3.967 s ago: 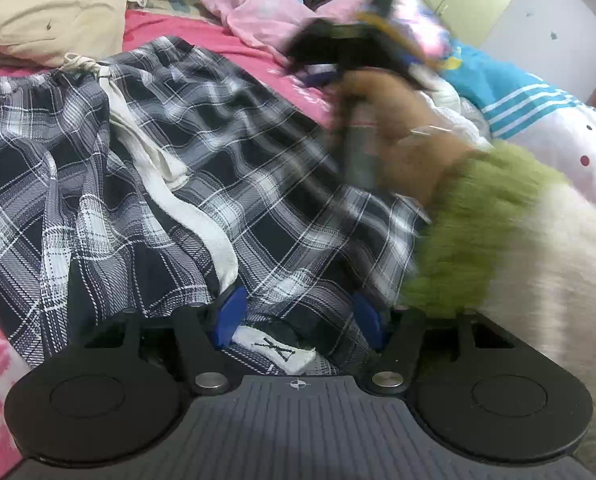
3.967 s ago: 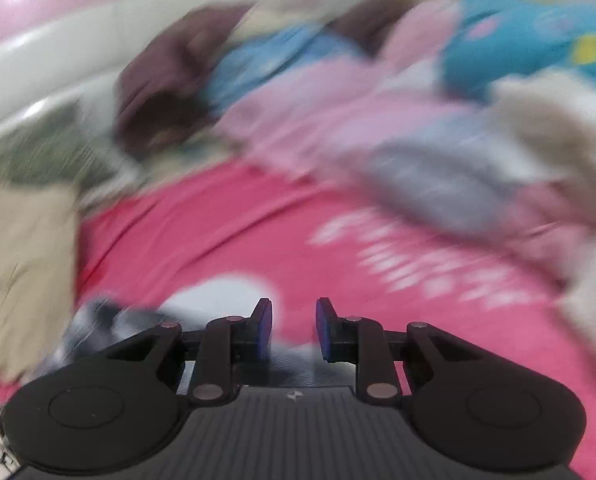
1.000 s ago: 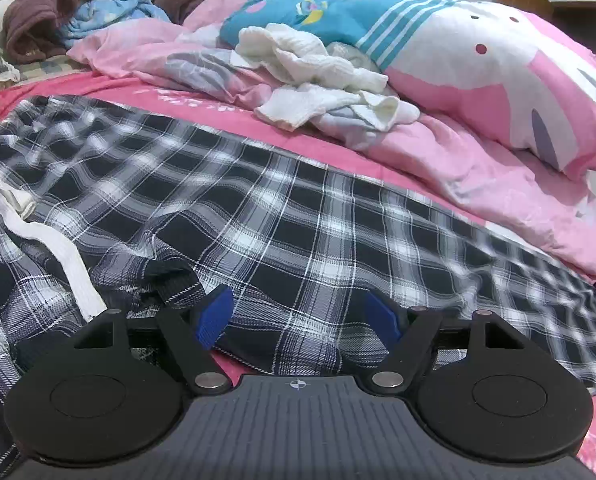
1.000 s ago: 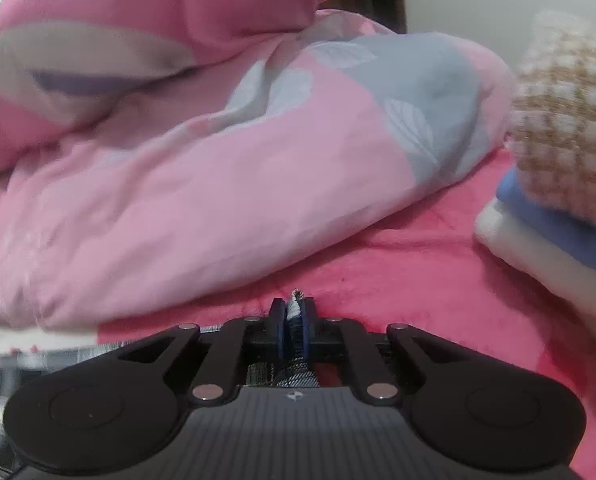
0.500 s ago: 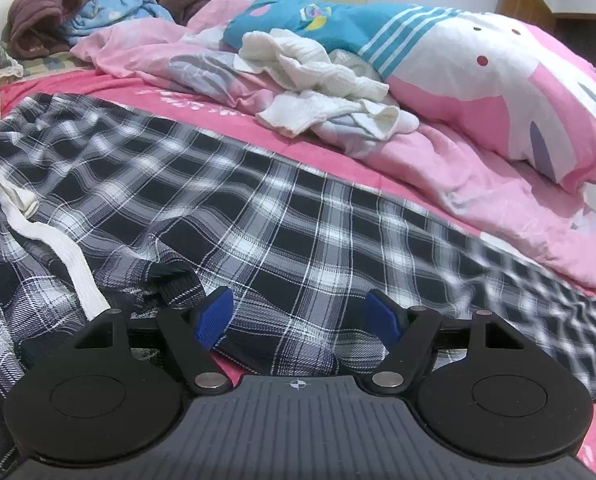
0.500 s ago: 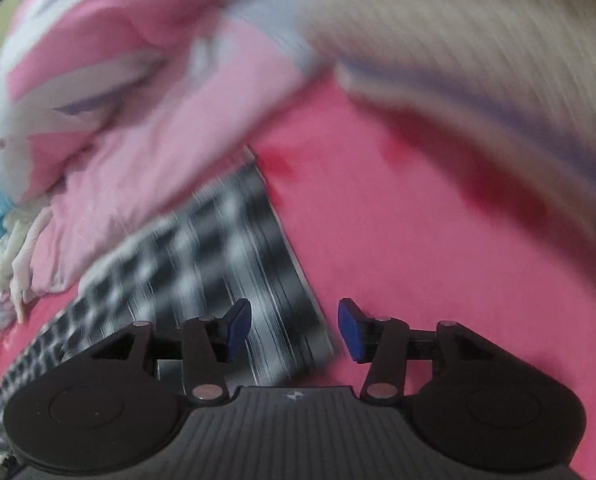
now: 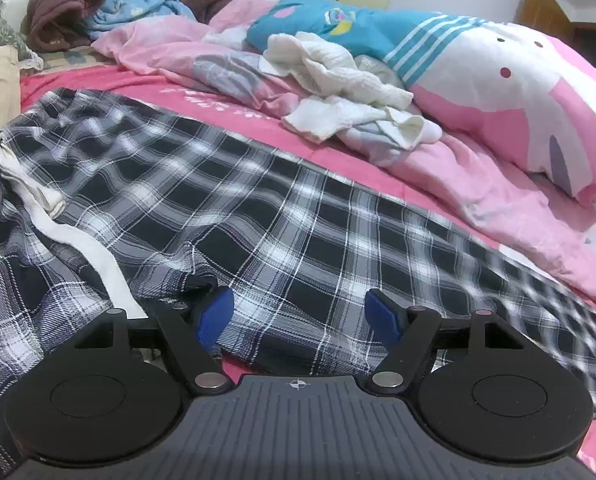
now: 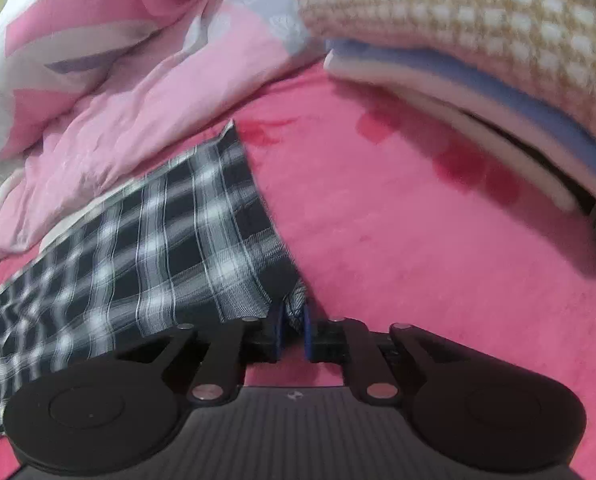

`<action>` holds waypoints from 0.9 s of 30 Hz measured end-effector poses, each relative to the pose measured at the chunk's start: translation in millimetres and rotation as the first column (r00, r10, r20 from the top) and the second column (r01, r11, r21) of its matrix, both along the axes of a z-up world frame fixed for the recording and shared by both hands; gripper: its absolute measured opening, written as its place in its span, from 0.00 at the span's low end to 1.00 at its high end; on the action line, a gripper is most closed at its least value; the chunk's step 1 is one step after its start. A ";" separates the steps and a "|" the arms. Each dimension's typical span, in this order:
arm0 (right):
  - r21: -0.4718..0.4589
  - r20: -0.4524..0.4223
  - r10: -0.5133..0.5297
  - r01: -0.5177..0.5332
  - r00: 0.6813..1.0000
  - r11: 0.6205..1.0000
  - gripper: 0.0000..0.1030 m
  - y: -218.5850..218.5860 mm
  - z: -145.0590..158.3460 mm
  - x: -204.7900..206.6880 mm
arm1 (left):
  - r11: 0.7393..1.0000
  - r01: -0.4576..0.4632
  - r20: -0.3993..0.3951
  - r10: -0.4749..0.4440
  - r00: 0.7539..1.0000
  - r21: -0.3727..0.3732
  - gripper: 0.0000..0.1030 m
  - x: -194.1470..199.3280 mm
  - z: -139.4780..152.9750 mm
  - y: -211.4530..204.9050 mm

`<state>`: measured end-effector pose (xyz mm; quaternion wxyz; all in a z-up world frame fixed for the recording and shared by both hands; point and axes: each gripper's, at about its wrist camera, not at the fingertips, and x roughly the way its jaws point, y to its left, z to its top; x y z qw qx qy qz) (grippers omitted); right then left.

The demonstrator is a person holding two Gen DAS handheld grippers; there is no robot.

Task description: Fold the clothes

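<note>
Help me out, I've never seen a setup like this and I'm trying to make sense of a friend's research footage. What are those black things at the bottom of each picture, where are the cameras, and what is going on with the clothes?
The black parts are hand-held two-finger grippers, one in each of a person's hands, each with a camera looking along its blue-padded fingers. One picture is from the left gripper, the other from the right gripper. Plaid trousers lie spread on a pink bed sheet, beside a pink duvet, white garments and a folded stack. The left jaws stand open over the plaid cloth. The right jaws are closing with the trouser hem corner between them.
</note>
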<state>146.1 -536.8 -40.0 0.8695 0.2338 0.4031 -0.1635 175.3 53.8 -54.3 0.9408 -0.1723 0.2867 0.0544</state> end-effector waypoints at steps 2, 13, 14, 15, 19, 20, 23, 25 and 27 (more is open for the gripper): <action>-0.092 0.043 -0.027 0.031 0.999 0.995 0.29 10.5 14.7 -5.6 | 1.000 -0.009 0.005 0.010 1.000 -0.005 0.70 -0.4 2.0 3.5; -0.161 0.052 0.623 -0.609 0.780 0.776 0.28 212.6 19.8 66.4 | 1.000 -0.021 -0.026 0.021 0.999 0.005 0.70 2.4 2.3 12.5; -0.180 0.018 0.666 -0.653 0.745 0.735 0.28 231.9 11.4 70.5 | 1.000 -0.019 -0.026 0.019 0.999 0.003 0.70 2.1 2.5 13.0; -0.179 -0.018 0.698 -0.689 0.716 0.702 0.29 244.0 2.9 69.7 | 1.000 -0.017 -0.027 0.017 0.999 0.002 0.70 1.8 2.8 13.6; -0.267 -0.070 0.776 -0.761 0.627 0.591 0.30 258.1 0.9 26.8 | 1.000 -0.016 -0.026 0.016 1.000 -0.004 0.70 1.1 4.9 15.1; -0.259 -0.091 0.792 -0.783 0.603 0.566 0.30 258.8 5.7 20.3 | 1.000 -0.018 -0.026 0.018 1.000 -0.003 0.70 1.1 5.2 15.0; -0.256 -0.146 0.816 -0.818 0.559 0.515 0.29 267.4 23.8 12.6 | 1.000 -0.020 -0.027 0.020 0.999 0.005 0.70 0.9 6.0 13.4; -0.294 -0.106 0.824 -0.809 0.556 0.508 0.29 281.2 38.0 22.8 | 1.000 -0.022 -0.025 0.022 0.999 0.017 0.70 0.1 6.8 12.6; -0.330 -0.045 0.835 -0.796 0.549 0.506 0.29 303.0 45.0 41.2 | 0.999 -0.032 -0.020 0.032 0.999 0.023 0.70 -0.4 8.0 14.5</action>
